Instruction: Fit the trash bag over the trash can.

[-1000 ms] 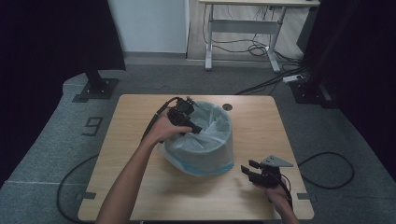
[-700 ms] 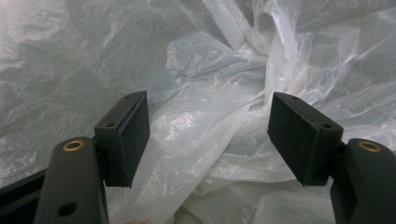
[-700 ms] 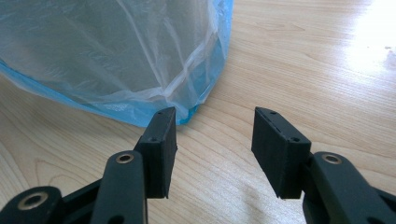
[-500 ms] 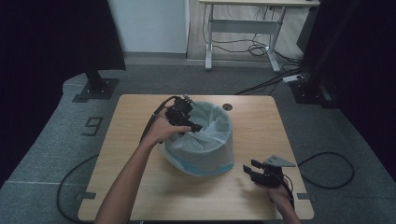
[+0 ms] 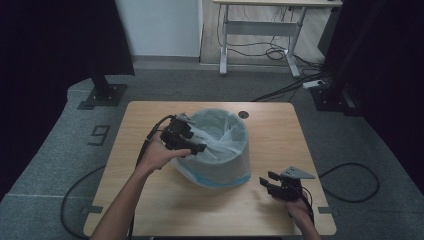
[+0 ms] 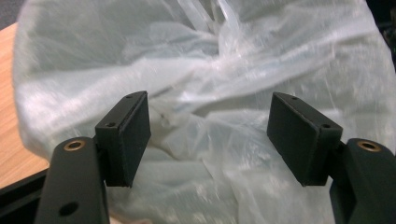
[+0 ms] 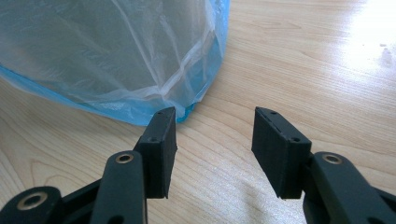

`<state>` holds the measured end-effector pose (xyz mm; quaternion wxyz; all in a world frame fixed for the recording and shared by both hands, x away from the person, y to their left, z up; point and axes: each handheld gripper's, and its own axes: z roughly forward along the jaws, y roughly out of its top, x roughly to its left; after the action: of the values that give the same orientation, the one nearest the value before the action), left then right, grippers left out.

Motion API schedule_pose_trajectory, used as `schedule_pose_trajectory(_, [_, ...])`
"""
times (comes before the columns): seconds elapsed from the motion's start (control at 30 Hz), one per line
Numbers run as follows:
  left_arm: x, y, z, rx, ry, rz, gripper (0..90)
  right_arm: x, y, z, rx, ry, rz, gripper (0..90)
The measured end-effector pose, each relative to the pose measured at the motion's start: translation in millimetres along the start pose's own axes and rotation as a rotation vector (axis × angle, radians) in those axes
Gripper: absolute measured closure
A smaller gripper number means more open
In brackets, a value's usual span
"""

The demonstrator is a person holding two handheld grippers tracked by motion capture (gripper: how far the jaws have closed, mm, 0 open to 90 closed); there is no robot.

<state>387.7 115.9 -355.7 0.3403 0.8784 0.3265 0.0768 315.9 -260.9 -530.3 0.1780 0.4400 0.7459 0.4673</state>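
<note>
Item: bin (image 5: pixel 220 160) lined with a thin translucent bag (image 6: pixel 224 70), standing mid-table (image 5: pixel 280 130), blue hem at its base. Left gripper (image 5: pixel 192 148): at the bin's left rim, jaws spread with nothing pinched, crumpled liner film straight ahead between and beyond the pads; this hand is the nearer one, forearm reaching in from below-left. Right gripper (image 5: pixel 266 179): jaws apart and empty, low over the wood, just off the bin's lower right hem, pointing toward it
</note>
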Motion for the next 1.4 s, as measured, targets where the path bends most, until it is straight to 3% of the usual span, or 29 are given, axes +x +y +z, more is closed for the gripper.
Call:
schedule_pose_trajectory(0.37, [-8.8, -0.7, 17.0, 0.079, 0.021, 0.020, 32.1, -1.9, -0.2, -1.3, -0.003, -0.012, 0.011, 48.8])
schedule_pose_trajectory(0.57, [-10.3, 0.6, 19.2, 0.073, 0.025, 0.014, 31.6, -5.3, -0.2, -4.2, -0.009, -0.021, 0.018, 48.8])
schedule_pose_trajectory(0.73, [-8.5, -0.2, 16.1, 0.021, -0.002, -0.012, 28.5, -6.2, 0.3, -5.5, -0.010, -0.023, 0.022, 48.7])
schedule_pose_trajectory(1.07, [-7.1, -6.4, 1.5, -0.137, -0.052, -0.030, 24.3, -6.4, -0.1, -5.6, -0.008, -0.026, 0.019, 48.6])
schedule_pose_trajectory(1.23, [-7.0, -13.5, -9.7, -0.205, -0.072, -0.018, 23.3, -7.4, -0.6, -6.7, -0.011, -0.030, 0.023, 48.7])
schedule_pose_trajectory(1.4, [-1.8, -24.5, -24.7, -0.255, -0.071, -0.038, 23.2, -7.9, -0.2, -8.5, -0.024, -0.042, 0.025, 48.7])
